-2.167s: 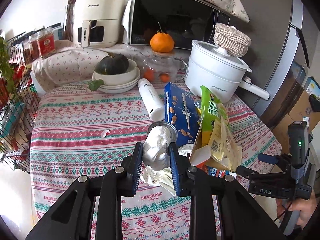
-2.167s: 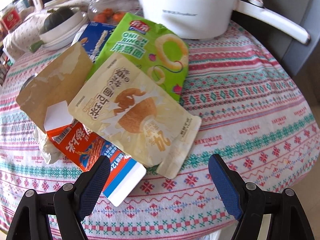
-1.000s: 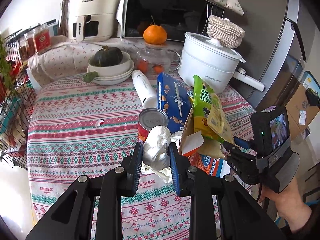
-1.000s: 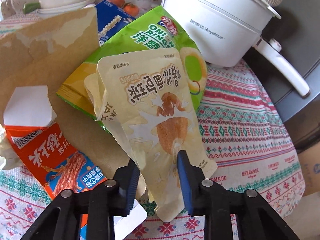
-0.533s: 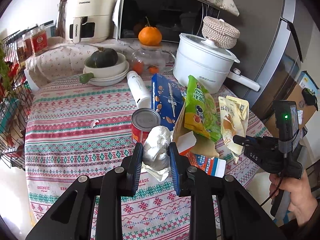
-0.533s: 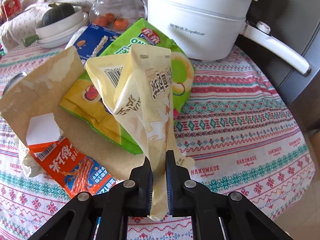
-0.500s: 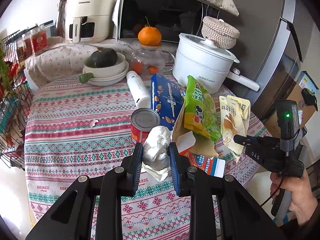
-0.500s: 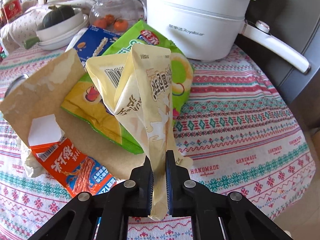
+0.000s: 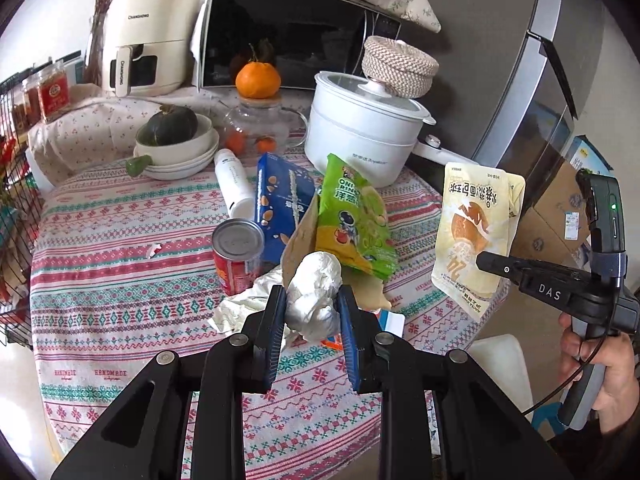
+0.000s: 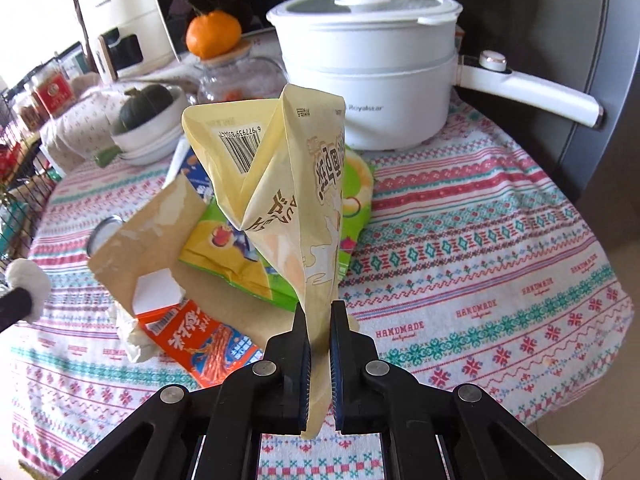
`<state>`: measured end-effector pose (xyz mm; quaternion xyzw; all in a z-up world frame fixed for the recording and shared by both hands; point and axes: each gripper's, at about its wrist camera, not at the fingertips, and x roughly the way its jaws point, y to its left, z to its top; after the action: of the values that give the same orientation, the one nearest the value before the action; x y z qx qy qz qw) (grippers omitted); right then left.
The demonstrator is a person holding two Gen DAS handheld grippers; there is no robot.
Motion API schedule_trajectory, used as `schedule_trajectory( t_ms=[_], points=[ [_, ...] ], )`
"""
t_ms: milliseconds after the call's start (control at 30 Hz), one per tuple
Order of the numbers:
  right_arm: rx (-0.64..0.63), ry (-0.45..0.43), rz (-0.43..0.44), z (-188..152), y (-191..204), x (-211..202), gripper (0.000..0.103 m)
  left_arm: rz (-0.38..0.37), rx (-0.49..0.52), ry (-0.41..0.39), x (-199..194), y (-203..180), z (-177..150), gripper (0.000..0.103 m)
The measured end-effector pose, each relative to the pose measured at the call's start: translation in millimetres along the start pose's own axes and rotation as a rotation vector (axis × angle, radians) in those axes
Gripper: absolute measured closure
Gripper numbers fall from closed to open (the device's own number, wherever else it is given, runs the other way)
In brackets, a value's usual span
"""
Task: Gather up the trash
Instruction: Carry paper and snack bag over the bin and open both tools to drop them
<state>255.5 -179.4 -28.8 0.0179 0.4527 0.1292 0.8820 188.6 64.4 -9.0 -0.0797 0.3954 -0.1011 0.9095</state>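
L gripper (image 9: 312, 316) pinches tissue wad (image 9: 314, 296) | R gripper (image 10: 319, 336) clamps yellow pouch (image 10: 288, 184) by edge | risk: pouch slips, thin hold

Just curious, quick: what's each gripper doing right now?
Left gripper: shut on a tissue wad.
Right gripper: shut on a yellow bag.

Three snack bags (image 9: 476, 236) (one can (image 9: 236, 254))

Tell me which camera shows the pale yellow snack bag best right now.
Left wrist view: the pale yellow snack bag hangs face-on, clear of the table, pinched by the right gripper. The right wrist view shows it folded and edge-on.
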Motion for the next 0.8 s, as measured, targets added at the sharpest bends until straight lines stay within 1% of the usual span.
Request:
schedule_trajectory(
  t_ms=[133,267,533,667,800],
  points=[
    [0.027,-0.011,0.031,-8,-10,-24,0.097,-0.037,0.027,0.002,-5,-20,-5,0.075],
    [0.049,-0.011,0.030,-20,-26,-46,0.097,-0.073,0.068,0.008,-8,-43,-14,0.075],
    [0.113,0.002,-0.013,-58,-69,-87,0.097,-0.124,0.180,0.055,-1,-93,-40,0.075],
    [0.129,0.007,-0.048,-78,-88,-103,0.097,-0.156,0.233,0.096,8,-120,-56,0.075],
    [0.169,0.034,-0.069,-104,-108,-111,0.097,-0.206,0.282,0.147,20,-150,-71,0.075]
  ],
)
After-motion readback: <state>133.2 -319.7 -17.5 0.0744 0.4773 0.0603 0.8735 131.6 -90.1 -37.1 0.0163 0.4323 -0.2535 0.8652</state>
